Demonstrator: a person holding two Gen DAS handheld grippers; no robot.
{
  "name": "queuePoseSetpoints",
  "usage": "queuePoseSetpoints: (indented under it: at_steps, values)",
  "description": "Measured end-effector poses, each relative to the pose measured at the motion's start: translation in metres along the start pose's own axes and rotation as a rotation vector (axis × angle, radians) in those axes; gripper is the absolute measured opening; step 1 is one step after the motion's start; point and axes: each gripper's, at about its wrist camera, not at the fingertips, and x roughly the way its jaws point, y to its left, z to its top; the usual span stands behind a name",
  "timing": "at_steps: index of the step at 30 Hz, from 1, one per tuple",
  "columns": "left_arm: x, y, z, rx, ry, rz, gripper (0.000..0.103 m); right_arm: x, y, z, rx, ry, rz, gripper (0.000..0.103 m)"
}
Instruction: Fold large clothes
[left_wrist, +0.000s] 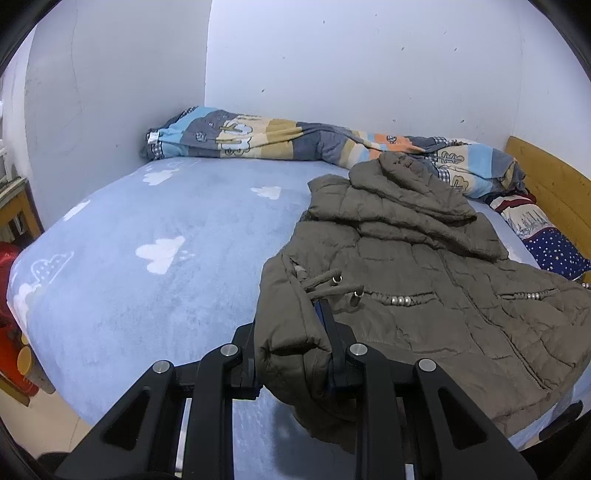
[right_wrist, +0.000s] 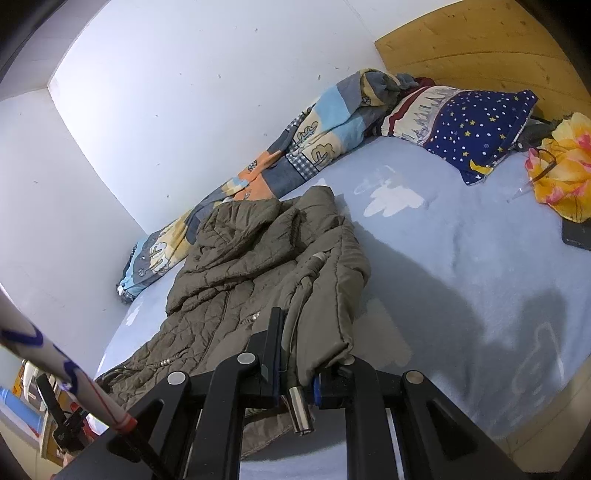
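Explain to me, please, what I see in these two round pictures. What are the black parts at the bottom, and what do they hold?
No robot is here. A person holds a two-finger black tool in each hand, and a wide-angle camera on each tool looks forward along its fingers, which bends the pictures round. One picture comes from the left tool, the other from the right tool. Both look over a bed with a light blue sheet printed with white clouds. An olive quilted coat lies spread on it. Each tool is closed on one sleeve end of the coat. By the wall lies a rolled striped blanket, and near the wooden headboard a starry blue pillow.
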Motion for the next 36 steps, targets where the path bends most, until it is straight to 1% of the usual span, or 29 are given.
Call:
queuePoseSetpoints:
  at_steps: [13,22,27,36]
  values:
    - [-0.005,-0.001,0.036,0.005,-0.057,-0.007,0.023,0.001,0.019,0.035,-0.036,-0.039,0.021,0.012]
    - [-0.003,-0.003,0.055,0.002,-0.072,-0.009,0.023,0.004,0.024,0.047,-0.042,-0.045,0.032,0.012]
    - [0.001,-0.008,0.076,0.007,-0.092,-0.005,0.023,0.011,0.028,0.061,-0.034,-0.065,0.051,0.012]
    - [0.015,-0.016,0.127,0.012,-0.136,-0.002,0.023,0.030,0.037,0.103,-0.028,-0.098,0.088,0.012]
